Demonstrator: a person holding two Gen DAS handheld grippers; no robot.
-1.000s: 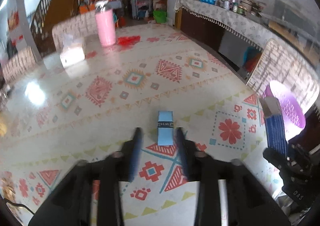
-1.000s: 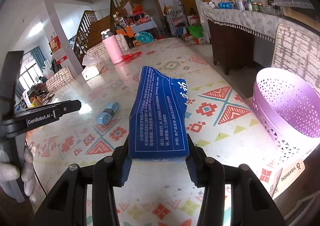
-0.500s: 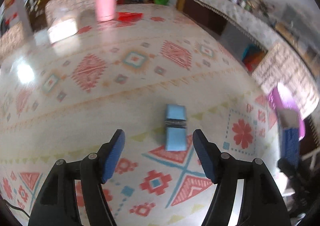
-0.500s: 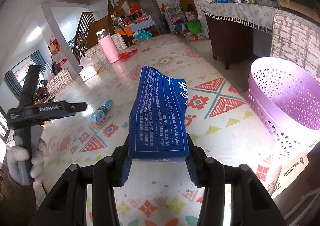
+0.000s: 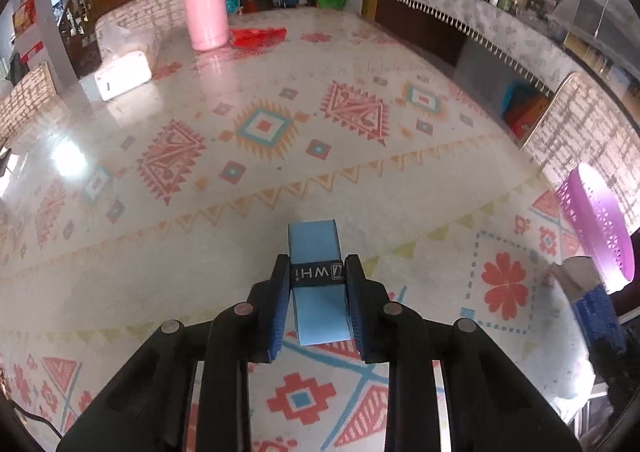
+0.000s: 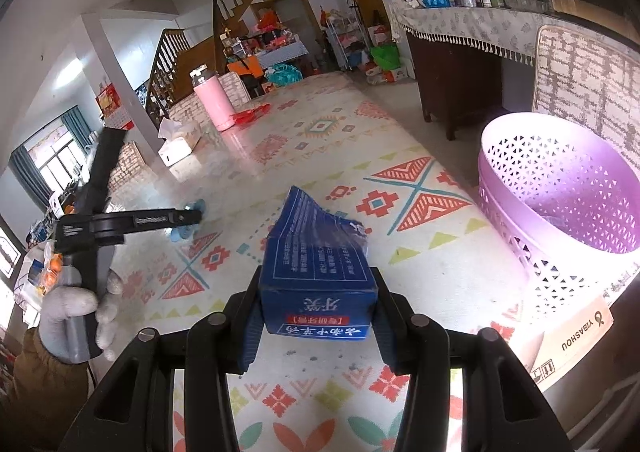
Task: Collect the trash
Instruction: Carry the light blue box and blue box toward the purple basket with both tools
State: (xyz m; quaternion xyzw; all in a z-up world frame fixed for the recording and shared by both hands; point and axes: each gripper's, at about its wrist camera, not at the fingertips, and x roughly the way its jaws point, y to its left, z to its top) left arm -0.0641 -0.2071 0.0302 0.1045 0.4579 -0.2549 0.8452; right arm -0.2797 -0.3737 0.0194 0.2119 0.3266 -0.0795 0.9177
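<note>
My left gripper is shut on a light blue packet with a black band, low over the patterned tablecloth. The left gripper and the packet also show at the left of the right wrist view. My right gripper is shut on a dark blue carton, held above the table. The purple perforated basket stands to the right of it, and it shows at the right edge of the left wrist view.
A pink bottle, a red wrapper and a white tissue box sit at the table's far end. A cardboard box lies under the basket. A counter with jars runs along the right wall.
My left gripper opened, came down around the light blue packet and closed on it. My right gripper tilted the carton forward, nearer the purple basket.
</note>
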